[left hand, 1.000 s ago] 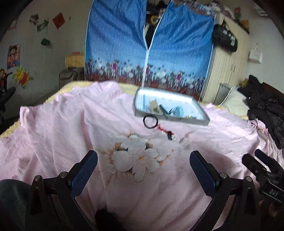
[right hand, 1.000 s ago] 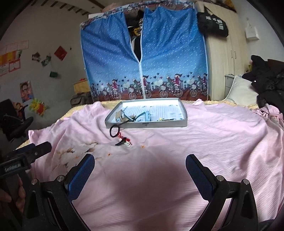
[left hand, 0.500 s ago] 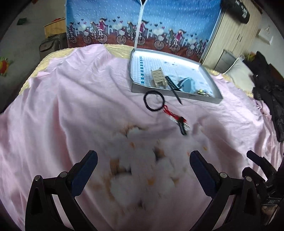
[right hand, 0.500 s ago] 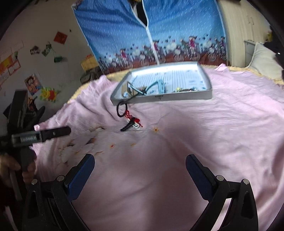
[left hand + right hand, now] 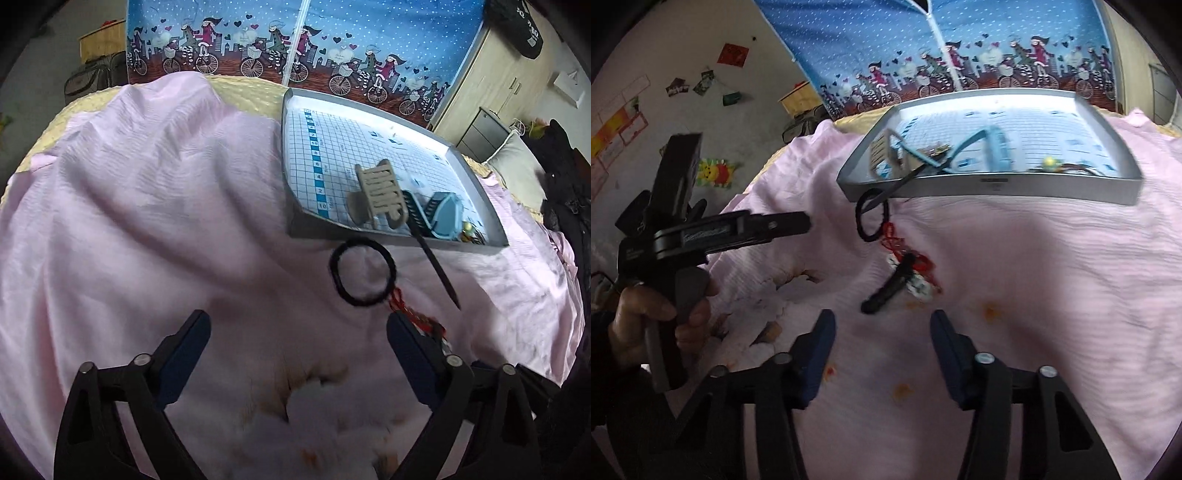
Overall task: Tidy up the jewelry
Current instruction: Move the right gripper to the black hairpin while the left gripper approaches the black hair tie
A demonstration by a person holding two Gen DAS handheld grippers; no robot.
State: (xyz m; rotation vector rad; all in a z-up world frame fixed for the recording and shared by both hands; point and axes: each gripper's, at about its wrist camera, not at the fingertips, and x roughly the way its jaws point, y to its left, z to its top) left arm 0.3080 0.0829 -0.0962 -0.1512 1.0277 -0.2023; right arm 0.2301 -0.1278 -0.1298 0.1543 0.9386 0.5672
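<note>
1. Pink bedsheet (image 5: 147, 221) covers the bed, and a shallow grey tray (image 5: 369, 240) sits on it at the upper right of the left wrist view.
2. Already in the tray: a beige claw clip (image 5: 378, 192), a light blue clip (image 5: 447, 218) and some small pieces by the right corner, too small to name. A black tail comb (image 5: 436, 262) lies half in, its point hanging over the front wall onto the sheet.
3. Left out on the sheet, just below the tray's front wall: a black hair tie (image 5: 364, 271), a red cord ornament (image 5: 908, 254) touching it, and a black hair clip (image 5: 890, 288) lying across that ornament.
4. Left hand-held gripper (image 5: 295, 350) is spread wide and empty, with the hair tie just above its right finger.
5. Right hand-held gripper (image 5: 882, 343) is also parted and empty, the black hair clip just ahead of its gap.
6. By my reckoning the job is partly done; three loose pieces remain, and the hair clip looks likeliest next.
</note>
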